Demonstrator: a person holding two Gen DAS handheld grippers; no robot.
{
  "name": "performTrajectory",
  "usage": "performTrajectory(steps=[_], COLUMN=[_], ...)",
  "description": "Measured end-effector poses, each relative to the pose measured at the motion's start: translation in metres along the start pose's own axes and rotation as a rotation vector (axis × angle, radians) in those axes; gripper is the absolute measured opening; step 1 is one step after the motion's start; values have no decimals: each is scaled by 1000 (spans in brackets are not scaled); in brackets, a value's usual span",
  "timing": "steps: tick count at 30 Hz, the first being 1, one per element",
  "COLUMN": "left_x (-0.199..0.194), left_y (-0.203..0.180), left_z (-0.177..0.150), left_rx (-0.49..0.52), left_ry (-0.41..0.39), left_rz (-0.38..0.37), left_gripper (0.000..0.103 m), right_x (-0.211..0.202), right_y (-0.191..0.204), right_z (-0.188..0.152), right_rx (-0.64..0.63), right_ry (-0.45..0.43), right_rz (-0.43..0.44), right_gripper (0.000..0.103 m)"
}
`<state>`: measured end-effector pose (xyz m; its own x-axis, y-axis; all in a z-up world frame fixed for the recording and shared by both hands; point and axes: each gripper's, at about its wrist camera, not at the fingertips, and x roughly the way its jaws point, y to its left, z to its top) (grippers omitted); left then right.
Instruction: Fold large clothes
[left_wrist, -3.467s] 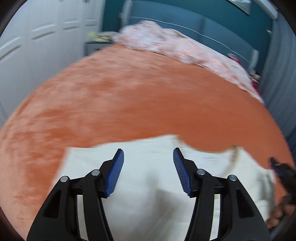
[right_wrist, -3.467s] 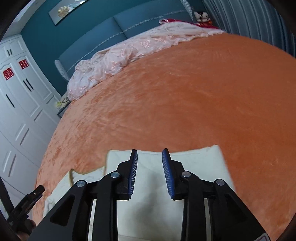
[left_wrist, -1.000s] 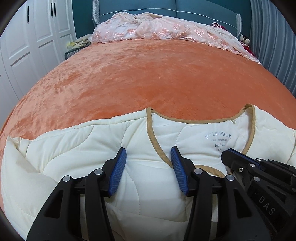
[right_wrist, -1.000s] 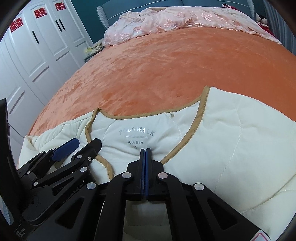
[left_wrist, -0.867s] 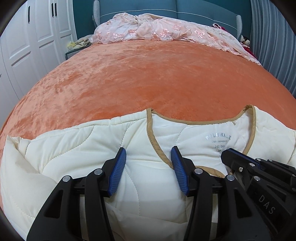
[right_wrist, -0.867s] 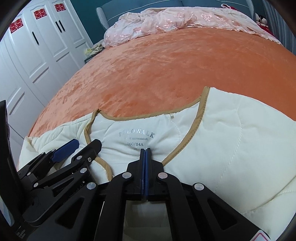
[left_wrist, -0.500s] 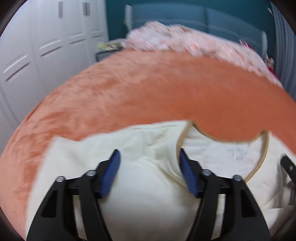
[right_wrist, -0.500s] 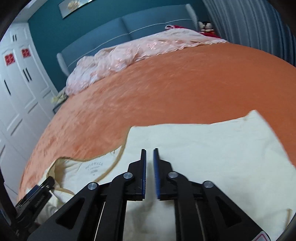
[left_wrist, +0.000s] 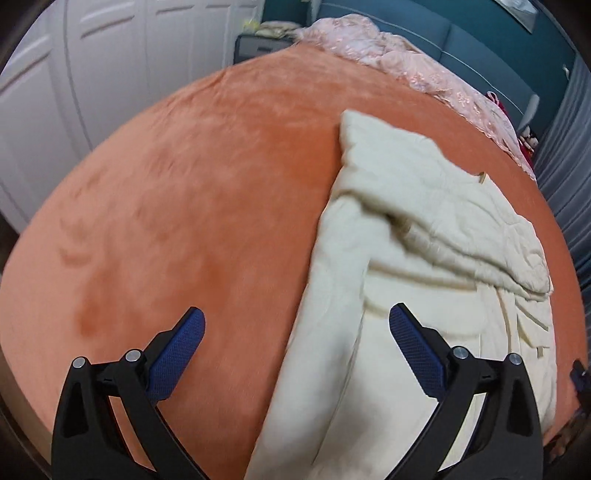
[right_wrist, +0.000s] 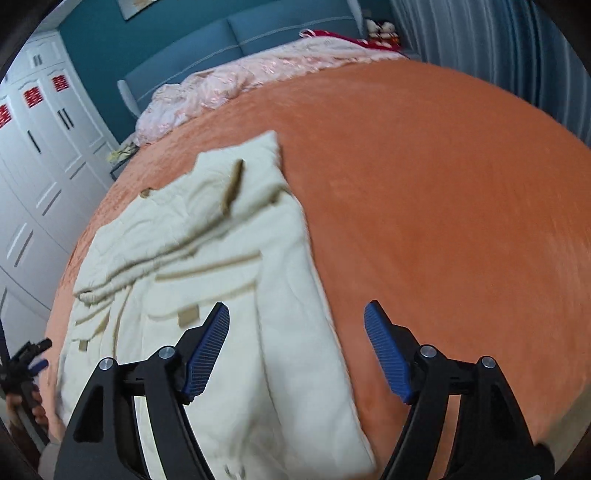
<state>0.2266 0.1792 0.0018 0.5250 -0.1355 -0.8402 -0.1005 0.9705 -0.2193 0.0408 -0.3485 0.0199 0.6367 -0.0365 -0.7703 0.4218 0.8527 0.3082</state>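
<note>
Cream quilted jacket (left_wrist: 424, 229) lies on the orange bed cover (left_wrist: 184, 203), its collar end folded over and bunched toward the blue headboard (right_wrist: 258, 33), the plain lower panel nearest the cameras.

Left claw (left_wrist: 295, 354): jaws opening, nothing between the pads; it hangs over the jacket's left long edge. Right claw (right_wrist: 297, 354): jaws opening, empty, over the jacket's right long edge.

Judgement: a fold has been released and the next grasp is being set up. To do it well:
- pinch both near corners of the jacket, taking every layer, not only the top one
- lift both sides evenly so the tan trim (right_wrist: 232, 184) stays tucked
- smooth the wrinkled ridge across the jacket's middle first; otherwise the next fold looks likely to sit lopsided.
</note>
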Motion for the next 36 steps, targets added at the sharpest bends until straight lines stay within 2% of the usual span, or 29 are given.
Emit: performTrajectory(steps=[2,5,7,9,12,14,15,16,17,18,19,25,28,32,36], left_x=[-10,-16,-18,-19,-14,-9,-7,-7,-8,-10,-15,-64,-98,-150,-203], left_y=[23,37,36,27,14,3,0,-3,-4,-6,-9,-18,-19,-17,-2], left_z=[-31,-64,-79,-84,-85,-86,-86,-86,-86,-86,-85,-81,-87,-108,-143], left_rx=[-100,-199,-226,-209,-191,-167,-156,-151,-151,-149,-141,-69,-17,112,180], left_ry=[43,95,99,95,119,126,126,128,129,134,134,54,39,50,131], left_rz=[-29,-99,-123,-131,-176,-141,-120,-111,-112,-125,-125,-164,-181,-167,-166], left_gripper=[97,97,97,96,83,72,63,54,47,30,22,8,8,7,7], right_x=[-13,-12,-5,6,18,27,30,31,34,36,35,-7,-40,-81,-128], right_y=[-20,-31,-30,-26,-21,-16,-13,-11,-7,-5,-4,11,16,13,-6], right_z=[-20,-39,-45,-45,-48,-45,-43,-41,-39,-36,-34,-16,-11,-15,-42], right_rx=[80,162,186,194,222,240,241,238,234,231,230,96,-26,-206,-299], right_ry=[32,81,97,121,147,155,149,146,153,170,178,108,106,171,311], right_rz=[0,38,62,88,134,133,119,114,111,107,120,171,185,185,176], right_gripper=[74,74,74,74,74,73,71,58,32,20,9,5,4,4,4])
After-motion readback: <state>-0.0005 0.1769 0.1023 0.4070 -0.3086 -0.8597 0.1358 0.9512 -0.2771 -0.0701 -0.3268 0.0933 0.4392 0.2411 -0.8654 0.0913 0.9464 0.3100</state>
